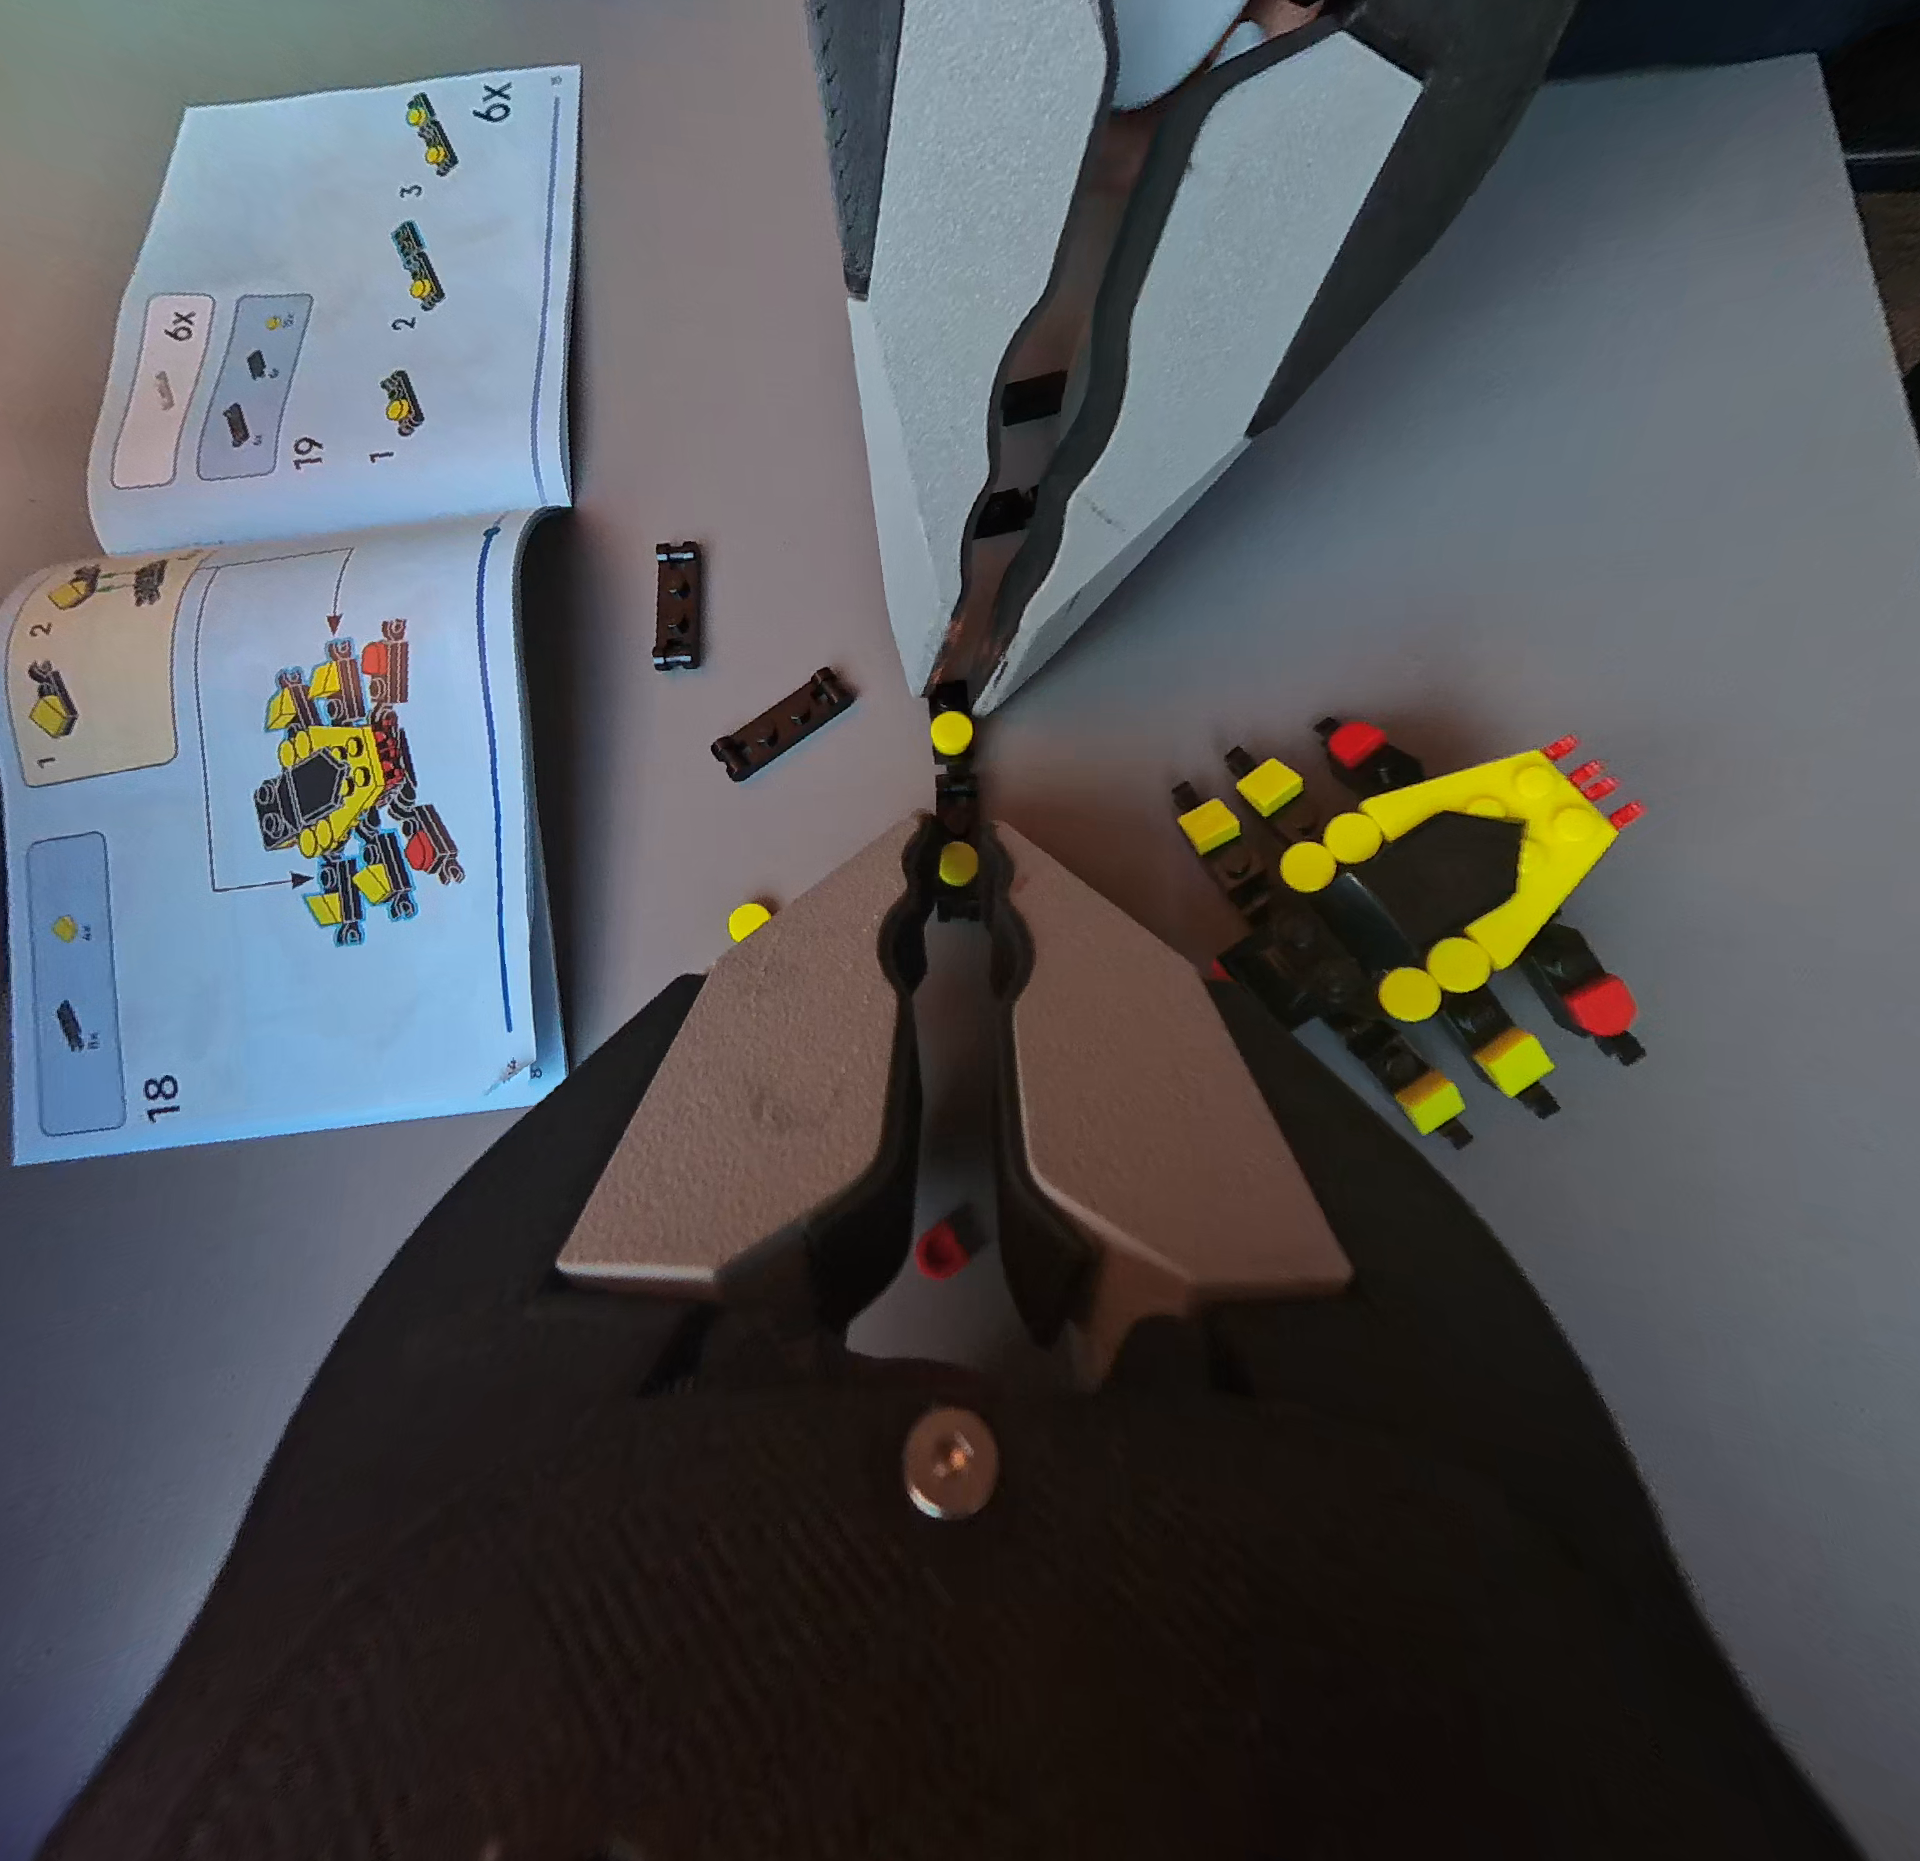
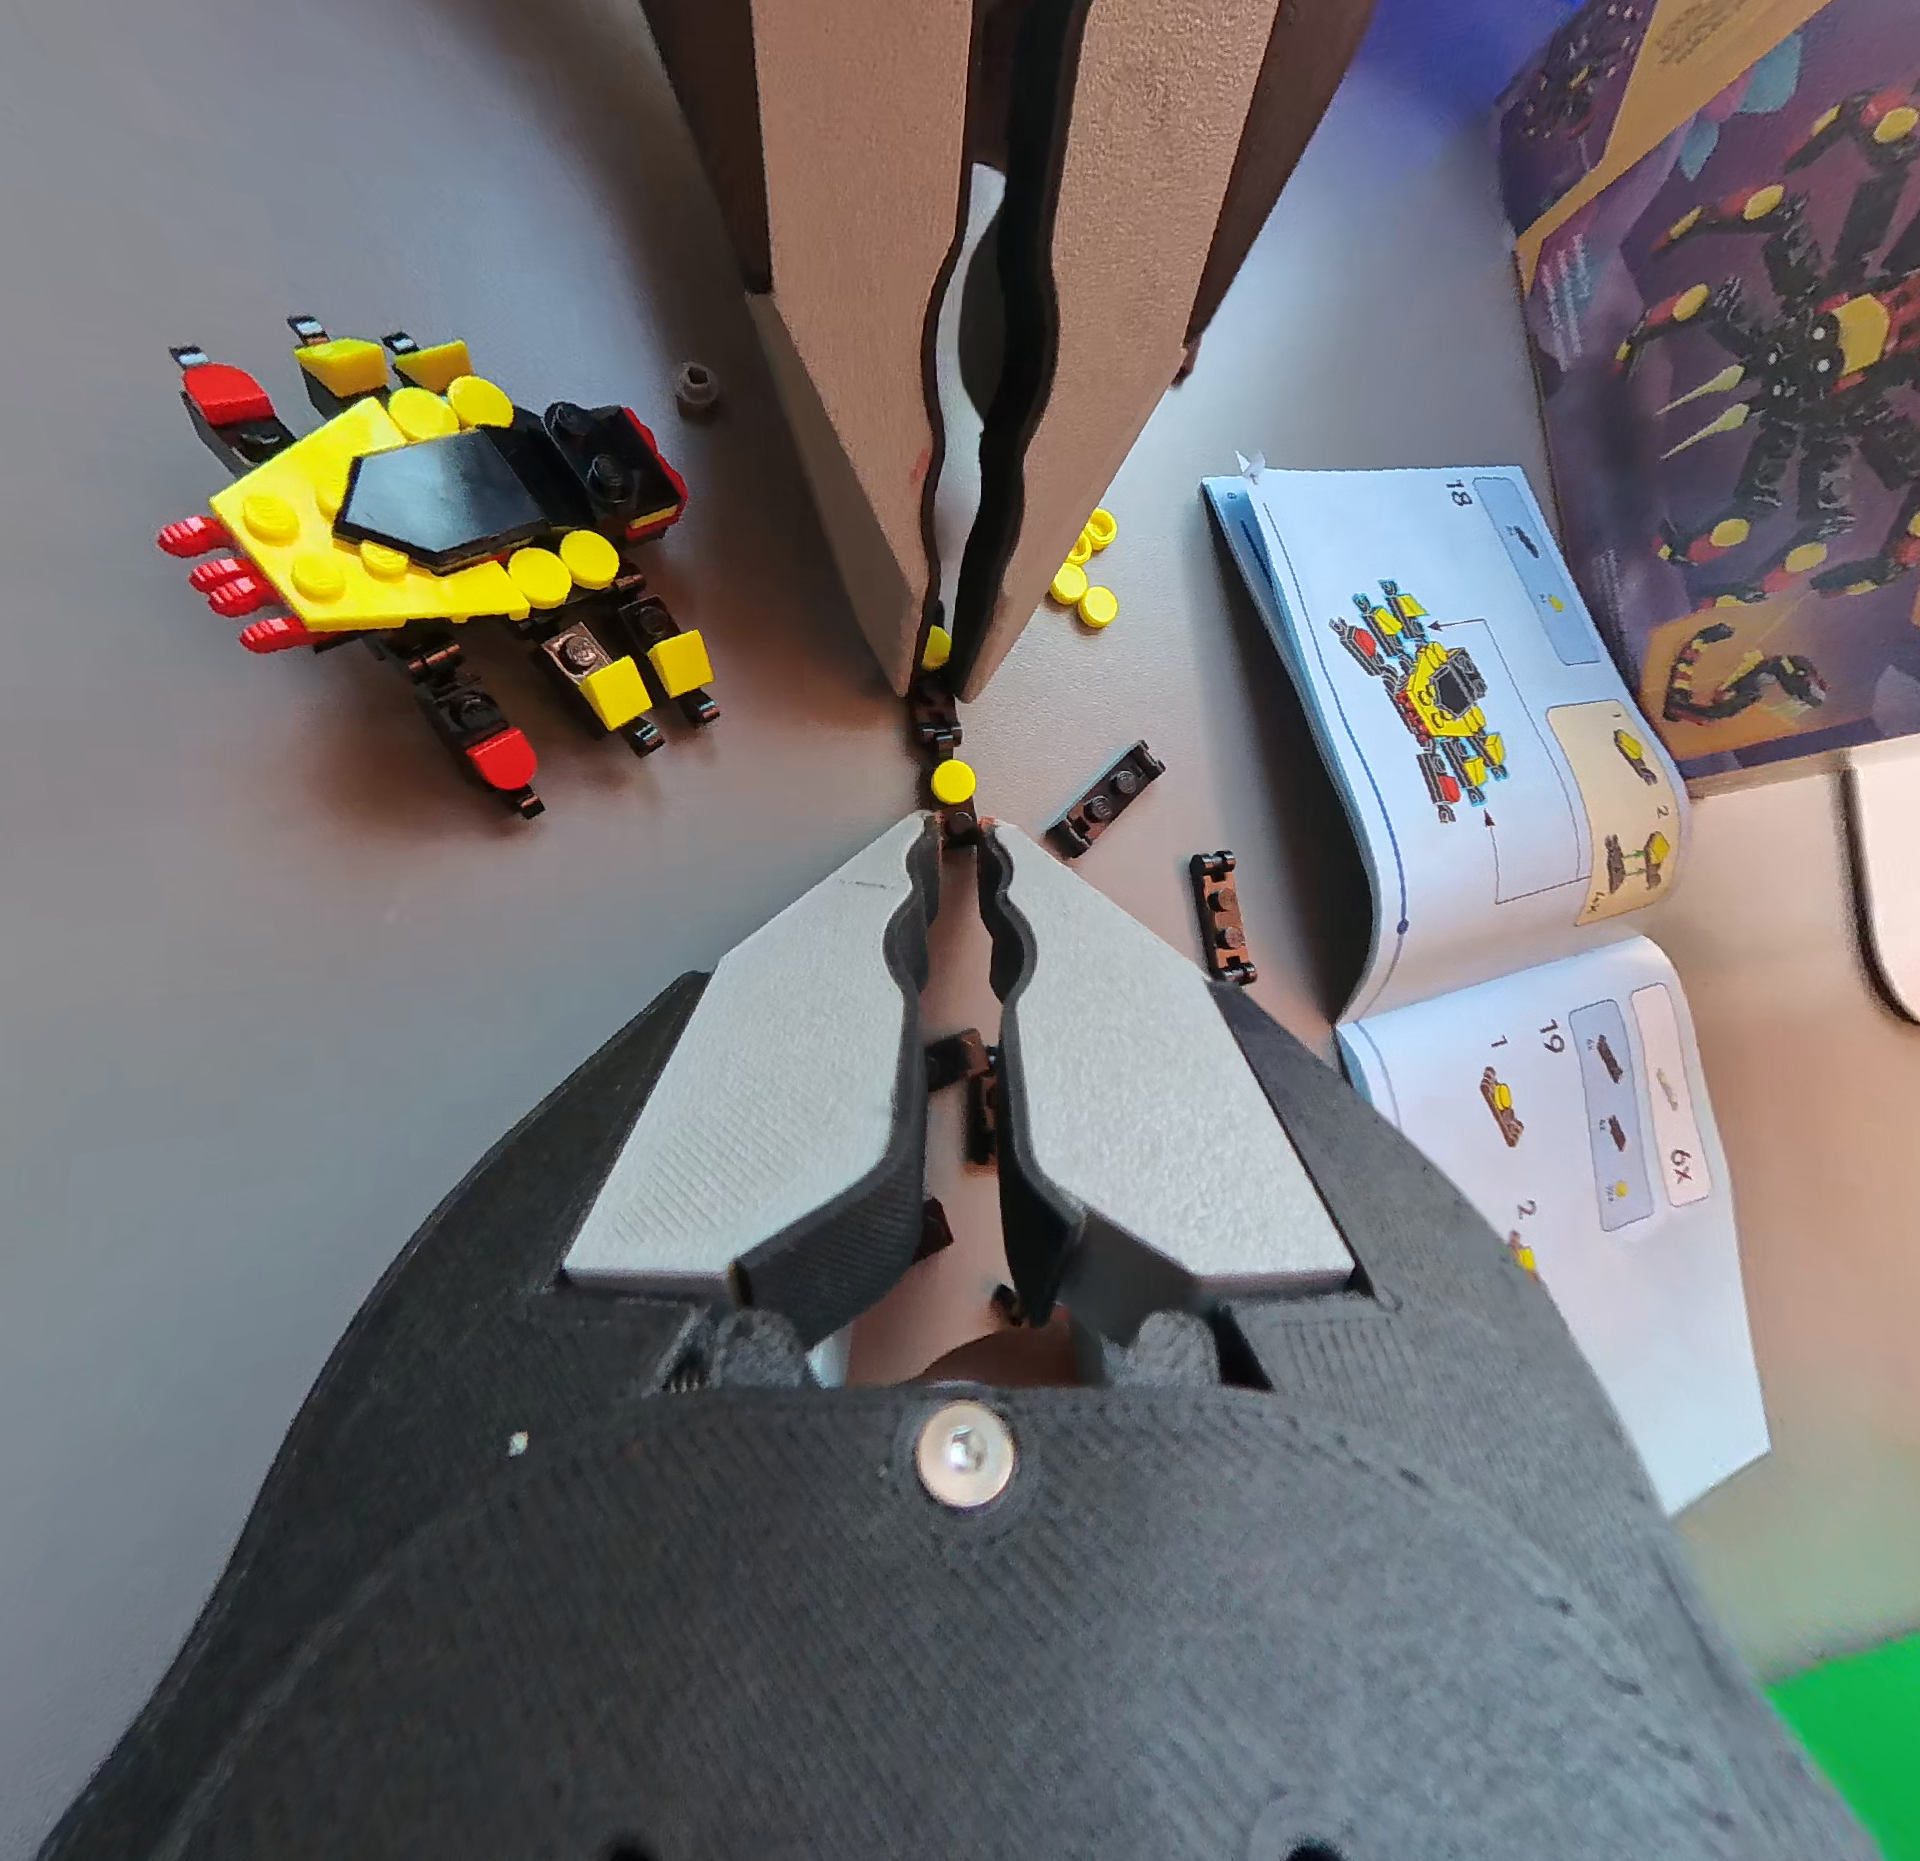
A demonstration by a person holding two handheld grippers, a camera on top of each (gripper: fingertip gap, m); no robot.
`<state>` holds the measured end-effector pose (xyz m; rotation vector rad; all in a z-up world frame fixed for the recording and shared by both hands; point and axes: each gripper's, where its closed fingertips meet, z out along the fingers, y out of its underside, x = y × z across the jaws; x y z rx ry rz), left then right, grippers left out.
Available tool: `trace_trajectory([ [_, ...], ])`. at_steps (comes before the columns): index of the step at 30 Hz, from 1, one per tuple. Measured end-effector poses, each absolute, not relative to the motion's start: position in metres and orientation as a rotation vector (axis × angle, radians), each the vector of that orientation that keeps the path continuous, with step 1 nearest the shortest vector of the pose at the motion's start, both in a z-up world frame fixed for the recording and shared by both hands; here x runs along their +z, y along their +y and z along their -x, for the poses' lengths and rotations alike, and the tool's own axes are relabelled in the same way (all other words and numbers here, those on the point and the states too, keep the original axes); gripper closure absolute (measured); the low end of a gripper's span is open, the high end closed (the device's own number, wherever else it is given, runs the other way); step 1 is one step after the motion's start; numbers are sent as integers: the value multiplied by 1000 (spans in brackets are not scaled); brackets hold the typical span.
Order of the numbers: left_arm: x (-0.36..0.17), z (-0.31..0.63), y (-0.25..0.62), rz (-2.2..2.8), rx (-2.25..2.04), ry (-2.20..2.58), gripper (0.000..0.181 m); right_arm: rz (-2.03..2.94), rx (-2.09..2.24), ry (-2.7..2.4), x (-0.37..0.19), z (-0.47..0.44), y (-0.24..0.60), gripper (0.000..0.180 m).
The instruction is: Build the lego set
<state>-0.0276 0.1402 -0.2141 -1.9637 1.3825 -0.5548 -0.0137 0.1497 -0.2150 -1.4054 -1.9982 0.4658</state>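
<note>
- The open instruction booklet (image 1: 312,606) lies at 9 o'clock in the left wrist view on the grey surface (image 1: 1558,461).
- Two loose black hinge plates (image 1: 677,606) lie between booklet and tongs.
- The left tongs (image 1: 956,855) are closed on one end of a black leg segment with yellow round tiles (image 1: 952,772); the right tongs (image 2: 958,837) pinch its other end.
- The half-built yellow-and-black spider body (image 1: 1444,897) sits at 3 o'clock.
</note>
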Motion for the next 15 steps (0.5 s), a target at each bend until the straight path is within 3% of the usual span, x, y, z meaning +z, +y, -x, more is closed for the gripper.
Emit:
trace_trajectory([
  [15, -214, 25, 141, 1976, -563, 1380, 178, 1358, 485, -2009, -215, 17, 147, 176],
])
